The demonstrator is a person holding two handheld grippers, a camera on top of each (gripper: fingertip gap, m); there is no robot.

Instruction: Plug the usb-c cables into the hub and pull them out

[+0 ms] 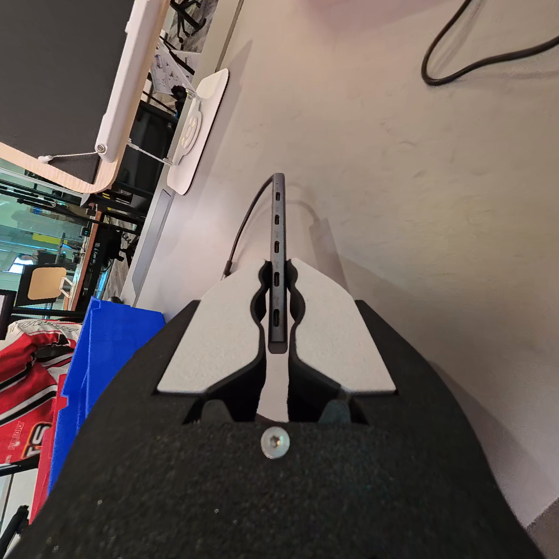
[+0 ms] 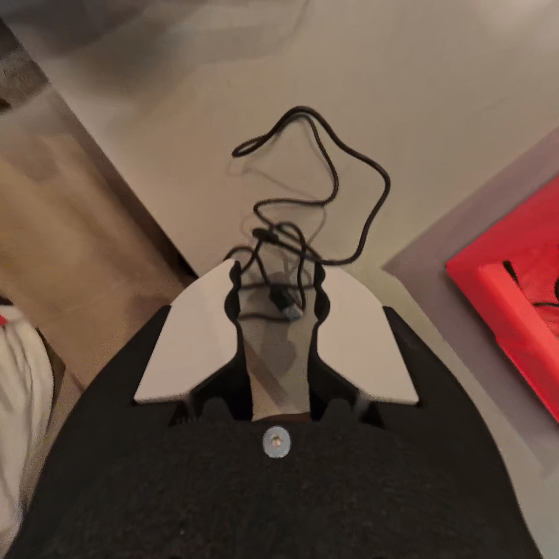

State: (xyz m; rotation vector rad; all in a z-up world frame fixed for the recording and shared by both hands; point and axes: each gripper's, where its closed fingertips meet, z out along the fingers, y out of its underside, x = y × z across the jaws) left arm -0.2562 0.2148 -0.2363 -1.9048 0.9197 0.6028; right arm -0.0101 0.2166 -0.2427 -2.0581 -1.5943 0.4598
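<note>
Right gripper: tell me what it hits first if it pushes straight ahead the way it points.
Probably the black cable's plug, which lies between the open right gripper fingers, with the tangled cable beyond on the table. The picture is blurred, so depth is uncertain.

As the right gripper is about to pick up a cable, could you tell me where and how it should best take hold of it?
Grip the cable by its dark plug, not the limp cord. The plug is the only rigid part, and it lies on the table between the open right gripper's fingers. Come straight down from above, the fingers closing on the plug's long sides, leaving its metal tip free to enter the hub.
</note>
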